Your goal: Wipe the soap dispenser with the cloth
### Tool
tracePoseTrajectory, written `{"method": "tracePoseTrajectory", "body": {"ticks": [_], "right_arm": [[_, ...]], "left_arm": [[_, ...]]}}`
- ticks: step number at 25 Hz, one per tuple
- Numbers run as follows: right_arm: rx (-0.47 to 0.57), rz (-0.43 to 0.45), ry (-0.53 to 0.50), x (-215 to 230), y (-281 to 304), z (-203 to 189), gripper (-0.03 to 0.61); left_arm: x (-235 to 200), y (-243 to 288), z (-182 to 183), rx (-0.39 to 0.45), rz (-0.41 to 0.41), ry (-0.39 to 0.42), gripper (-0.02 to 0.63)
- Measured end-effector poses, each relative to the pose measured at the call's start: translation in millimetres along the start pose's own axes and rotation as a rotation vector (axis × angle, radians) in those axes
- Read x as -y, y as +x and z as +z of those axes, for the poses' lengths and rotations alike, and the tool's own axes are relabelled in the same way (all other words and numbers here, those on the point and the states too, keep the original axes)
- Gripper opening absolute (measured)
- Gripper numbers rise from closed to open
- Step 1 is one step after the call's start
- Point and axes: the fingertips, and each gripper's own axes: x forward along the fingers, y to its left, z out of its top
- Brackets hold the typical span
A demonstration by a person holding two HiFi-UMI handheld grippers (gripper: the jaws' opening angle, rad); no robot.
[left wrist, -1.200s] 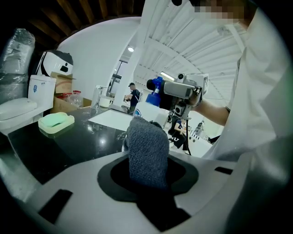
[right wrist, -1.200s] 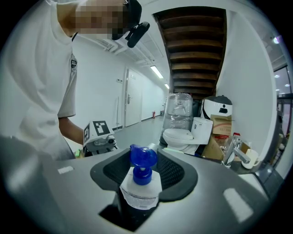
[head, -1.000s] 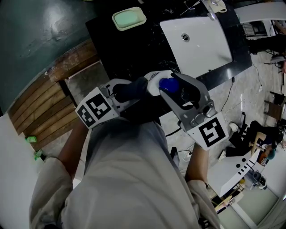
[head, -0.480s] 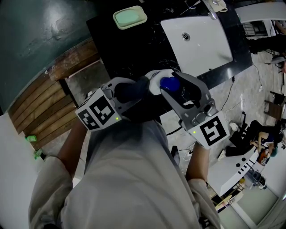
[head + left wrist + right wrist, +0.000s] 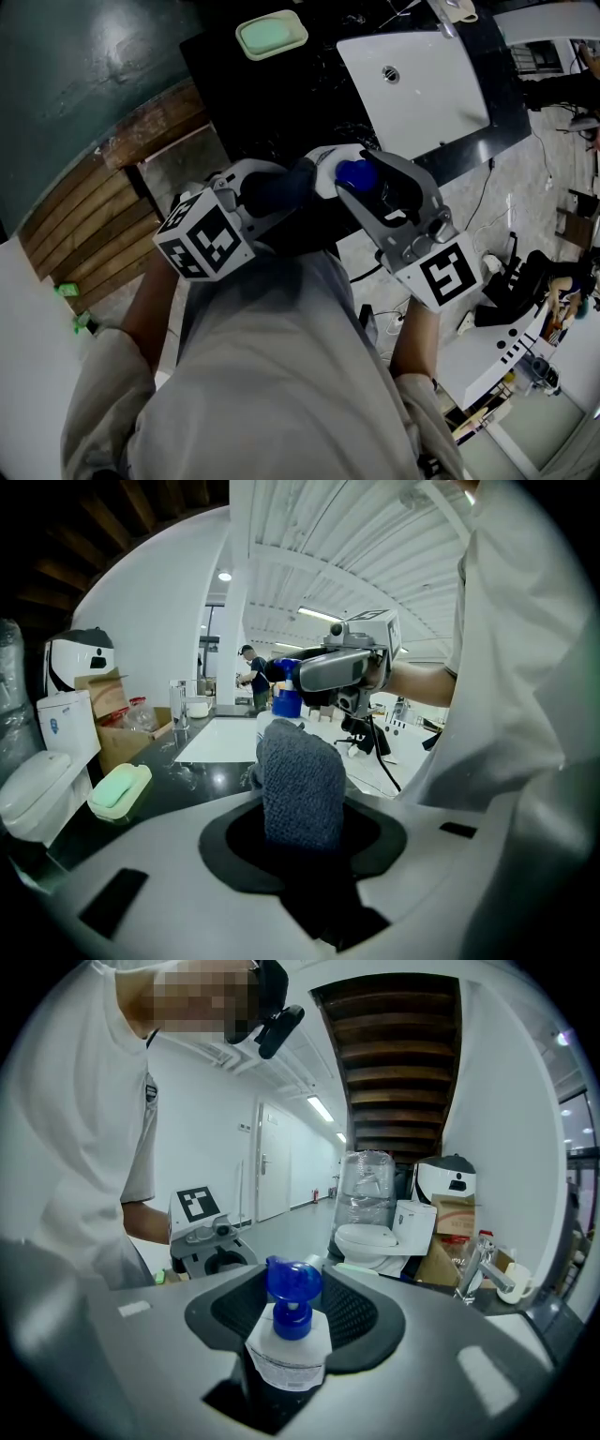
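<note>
Both pairs of fingers closed: left gripper (image 5: 286,187) on cloth (image 5: 300,780), right gripper (image 5: 361,180) on soap dispenser (image 5: 289,1333), label (image 5: 286,1368) unreadable

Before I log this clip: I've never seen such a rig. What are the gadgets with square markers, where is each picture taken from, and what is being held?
There is no robot here. A person holds a two-jaw gripper in each hand, and the marker cubes are parts of those grippers. The head view looks down from a camera on the person's head. The other two views come from cameras riding on each gripper, looking along its jaws. The left gripper is shut on a dark cloth. The right gripper is shut on a soap dispenser with a blue pump. The cloth seems to lie against the dispenser. Beyond them is a black counter with a white sink and a green soap dish.
</note>
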Motion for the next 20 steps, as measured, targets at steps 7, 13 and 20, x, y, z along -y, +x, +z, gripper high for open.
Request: {"method": "tracePoseTrajectory", "body": {"ticks": [7,13,20], "right_arm": [[0.0,0.004,0.0,-0.2,0.3,-1.1,0.173],[0.001,0.006,-0.002,-1.0,0.9,-0.9,0.173],[0.0,0.006,0.0,-1.0,0.4,-0.6,0.173]], "left_arm": [[-1.2,-4.7,8.3,0.001,0.009,0.056,0.124],[-4.6,-9.1,16.3,0.016,0.012,0.085,0.124],[-11.7,-11.1,26.4,0.027,0.025,0.087,0.124]]}}
